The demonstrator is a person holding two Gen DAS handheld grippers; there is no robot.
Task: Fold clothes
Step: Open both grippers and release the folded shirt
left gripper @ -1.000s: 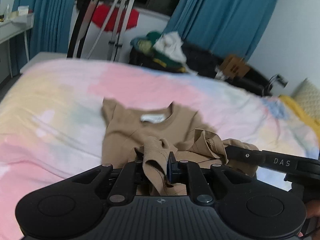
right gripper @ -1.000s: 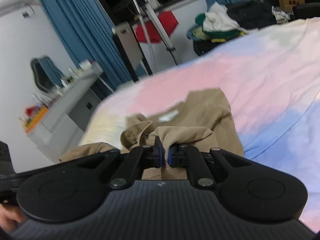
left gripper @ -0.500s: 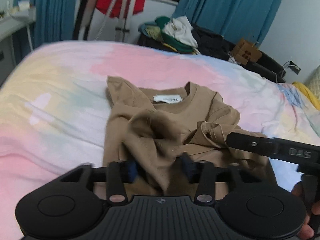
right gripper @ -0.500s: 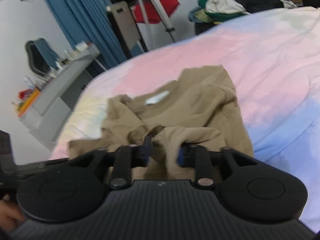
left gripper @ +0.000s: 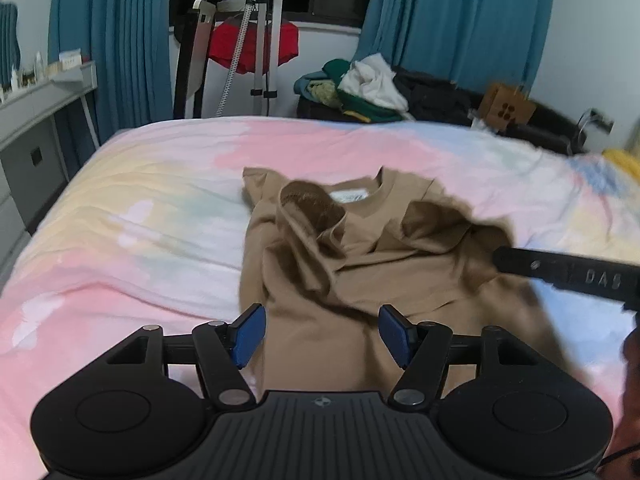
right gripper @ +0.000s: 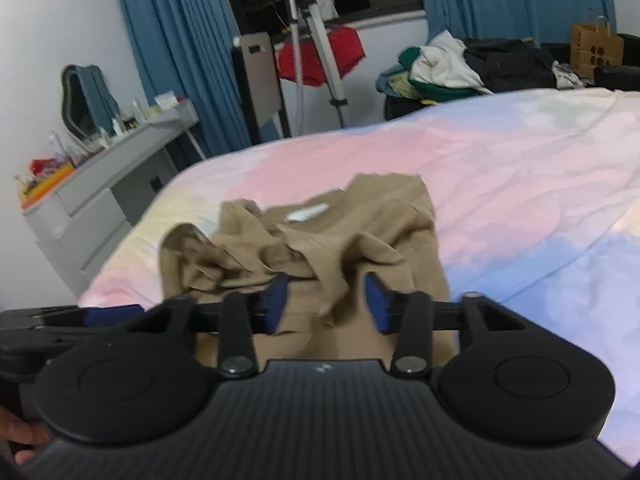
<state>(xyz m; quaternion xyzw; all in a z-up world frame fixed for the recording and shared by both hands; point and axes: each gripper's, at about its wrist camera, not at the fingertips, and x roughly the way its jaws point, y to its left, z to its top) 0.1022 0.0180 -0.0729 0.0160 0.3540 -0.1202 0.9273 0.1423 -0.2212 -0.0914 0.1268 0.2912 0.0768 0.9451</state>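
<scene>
A tan T-shirt lies on the pastel bedspread, collar and white label at the far end, both sleeves flopped loosely inward over its body. My left gripper is open and empty, just above the shirt's near part. The right gripper's arm reaches in from the right over the shirt's right side. In the right wrist view the shirt lies rumpled, and my right gripper is open and empty above its near edge, a fold of cloth between but not held by the blue pads.
A grey desk with small items stands left of the bed. A tripod stand with a red garment is beyond the bed's far edge. A pile of clothes and a cardboard box lie at the back right.
Both grippers were shut on the shirt's sleeves a second ago. They have opened and let go, and the sleeves have dropped onto the shirt's body. Both grippers have pulled back.
</scene>
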